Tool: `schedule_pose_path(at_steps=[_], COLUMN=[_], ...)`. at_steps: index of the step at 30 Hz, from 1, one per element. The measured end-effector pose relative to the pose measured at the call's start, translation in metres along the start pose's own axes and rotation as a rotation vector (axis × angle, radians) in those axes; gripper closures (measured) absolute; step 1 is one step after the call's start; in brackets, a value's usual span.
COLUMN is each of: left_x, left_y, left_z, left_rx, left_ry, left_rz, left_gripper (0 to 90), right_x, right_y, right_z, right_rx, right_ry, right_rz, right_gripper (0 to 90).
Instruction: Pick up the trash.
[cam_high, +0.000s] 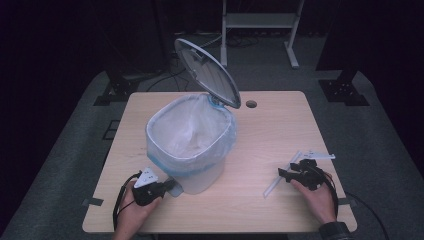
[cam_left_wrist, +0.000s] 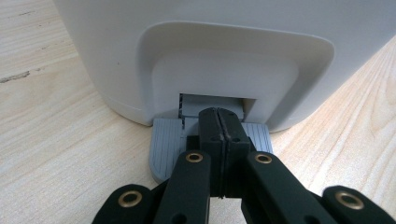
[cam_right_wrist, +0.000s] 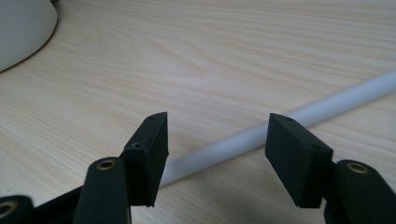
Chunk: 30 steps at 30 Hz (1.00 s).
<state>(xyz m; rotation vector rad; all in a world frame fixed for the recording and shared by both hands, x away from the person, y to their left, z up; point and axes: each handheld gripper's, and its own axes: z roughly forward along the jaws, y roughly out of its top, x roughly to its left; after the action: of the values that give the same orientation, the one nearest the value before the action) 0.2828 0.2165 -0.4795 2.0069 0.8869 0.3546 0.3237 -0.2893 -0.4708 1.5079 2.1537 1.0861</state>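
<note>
One white pedal bin (cam_high: 192, 150) stands on the tabletop (cam_high: 270, 130), and every place here is given from it. From the high view its lid (cam_high: 207, 72) stands raised at the far side and a pale liner (cam_high: 190, 127) folds over the rim; neither gripper view shows these. The left gripper (cam_high: 167, 187) sits at the bin's near foot. The left gripper view adds what the high view cannot resolve: the jaws are clenched together with nothing between them, their tips resting on the grey ribbed pedal (cam_left_wrist: 168, 142) that juts from the recess at the bin's base (cam_left_wrist: 219, 56).

The right gripper (cam_high: 287, 175) lies well to the right of the bin, over one translucent white tube (cam_high: 282, 175) lying on the tabletop. The right gripper view shows the jaws released and spread, the tube (cam_right_wrist: 280, 123) running slantwise between them, untouched by either pad, with a curve of the bin's wall (cam_right_wrist: 21, 30) at the upper left corner.

Counted: one bin, one pedal, one tube, two grippers.
</note>
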Motion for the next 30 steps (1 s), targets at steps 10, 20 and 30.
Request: schedule_pose_path(at_steps=[10, 20, 30], left_x=[0.0, 0.0, 0.0], left_y=[0.0, 0.0, 0.0], left_z=[0.0, 0.0, 0.0], left_rx=[0.0, 0.0, 0.0], left_ry=[0.0, 0.001, 0.0], left_rz=[0.001, 0.001, 0.001], left_gripper=[90.0, 90.0, 90.0], right_x=[0.004, 0.006, 0.009], right_y=[-0.003, -0.001, 0.004], right_z=[0.007, 0.008, 0.015], right_rx=[0.031, 0.029, 0.039], right_ry=[-0.032, -0.025, -0.006], right_rz=[-0.035, -0.066, -0.098], right_gripper=[39.2, 61.3, 69.4])
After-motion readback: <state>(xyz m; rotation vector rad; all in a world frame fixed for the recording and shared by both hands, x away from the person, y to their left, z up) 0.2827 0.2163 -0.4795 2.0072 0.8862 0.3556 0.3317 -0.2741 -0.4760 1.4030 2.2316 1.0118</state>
